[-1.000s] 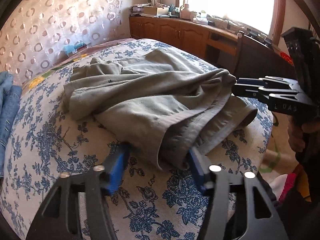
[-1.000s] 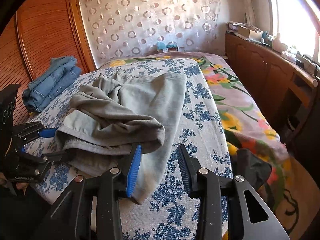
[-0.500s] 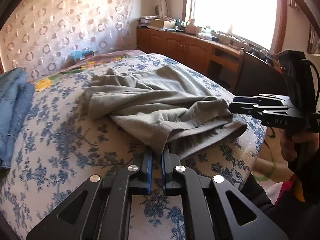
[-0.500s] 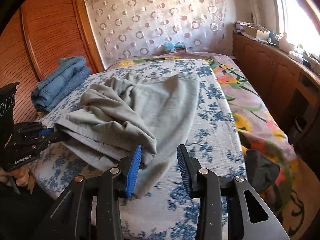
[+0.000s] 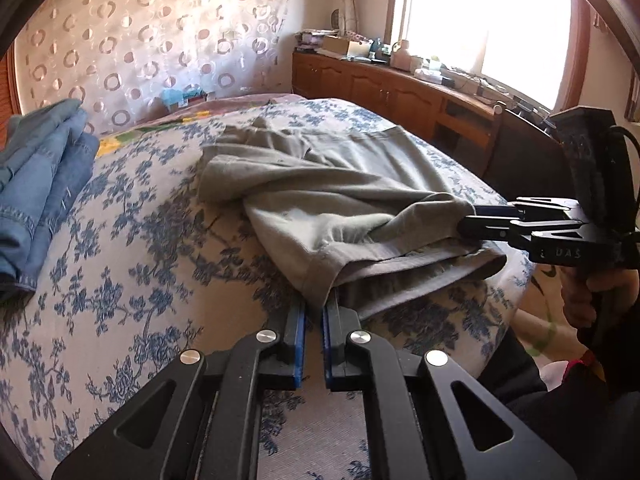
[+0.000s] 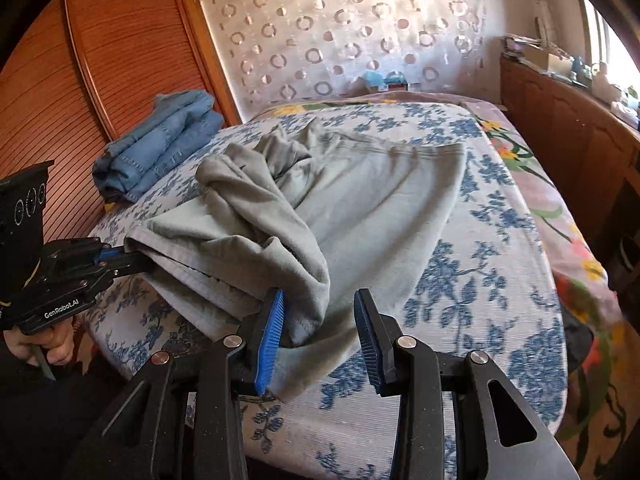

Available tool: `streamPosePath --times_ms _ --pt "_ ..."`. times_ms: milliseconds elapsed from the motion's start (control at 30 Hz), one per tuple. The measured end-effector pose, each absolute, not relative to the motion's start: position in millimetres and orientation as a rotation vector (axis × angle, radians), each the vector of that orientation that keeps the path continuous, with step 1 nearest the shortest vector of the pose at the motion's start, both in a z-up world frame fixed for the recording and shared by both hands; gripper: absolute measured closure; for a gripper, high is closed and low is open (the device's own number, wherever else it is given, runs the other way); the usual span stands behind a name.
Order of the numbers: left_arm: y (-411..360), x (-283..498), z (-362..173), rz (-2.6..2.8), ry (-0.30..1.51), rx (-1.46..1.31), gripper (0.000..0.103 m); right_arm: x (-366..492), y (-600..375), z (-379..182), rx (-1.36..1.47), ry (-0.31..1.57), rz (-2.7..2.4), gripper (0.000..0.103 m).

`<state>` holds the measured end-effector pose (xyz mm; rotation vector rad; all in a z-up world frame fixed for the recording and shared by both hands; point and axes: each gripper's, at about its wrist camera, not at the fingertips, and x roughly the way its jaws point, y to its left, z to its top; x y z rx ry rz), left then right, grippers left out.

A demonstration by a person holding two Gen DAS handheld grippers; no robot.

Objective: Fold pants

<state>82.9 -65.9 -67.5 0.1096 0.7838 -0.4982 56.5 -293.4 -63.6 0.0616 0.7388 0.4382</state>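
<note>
the left tongs have just clamped a hem corner of the grey pants on the bed. the right tongs, jaws just narrowing, straddle the neighbouring hem unclenched, so spreading likely waits on that second grip.

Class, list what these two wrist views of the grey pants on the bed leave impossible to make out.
- Left view: right claw tips, buried in the grey pants.
- Right view: left claw tips, tucked under a pants hem.
- Both views: items on the wooden counter, too small and washed out by window glare.
- Bed near edge, hidden behind claws.
</note>
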Motion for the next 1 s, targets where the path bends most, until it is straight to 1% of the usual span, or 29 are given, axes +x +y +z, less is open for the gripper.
streamPosePath --times_ms 67,100,133,233,467,700,733,800,900,967,1000 --pt "-64.5 83.5 -70.2 -0.499 0.79 0.109 0.095 56.3 -292.5 -63.7 0.043 0.741 0.442 0.08" --pt "-64.5 83.0 -71.1 -0.5 0.791 0.111 0.095 55.9 -291.9 -62.9 0.033 0.741 0.445 0.087" --pt "-64.6 82.6 -71.5 -0.499 0.791 0.112 0.095 56.0 -292.2 -62.0 0.029 0.741 0.447 0.09" --pt "-65.3 80.0 -70.2 -0.5 0.783 0.114 0.095 52.6 -293.8 -54.6 0.019 0.728 0.443 0.094" --pt "-66.1 65.3 -53.5 -0.525 0.744 0.114 0.095 30.4 -308.9 -31.5 0.012 0.685 0.447 0.095" --pt "-65.4 67.9 -60.0 -0.548 0.789 0.105 0.094 17.3 -310.8 -49.6 -0.002 0.748 0.459 0.096" --pt "-65.5 67.1 -59.7 -0.551 0.791 0.104 0.091 17.8 -311.7 -52.5 0.005 0.753 0.455 0.095" --pt "-65.6 64.9 -57.9 -0.549 0.789 0.114 0.09 19.3 -310.9 -53.9 0.016 0.757 0.452 0.095" --pt "-64.4 59.7 -52.9 -0.537 0.777 0.128 0.081 22.5 -308.6 -50.1 0.013 0.753 0.448 0.095" --pt "-60.4 57.3 -48.4 -0.527 0.766 0.121 0.07 21.6 -308.7 -46.3 0.008 0.748 0.446 0.095" --pt "-58.7 57.2 -46.9 -0.522 0.763 0.117 0.067 21.3 -309.6 -46.1 0.007 0.747 0.444 0.095"
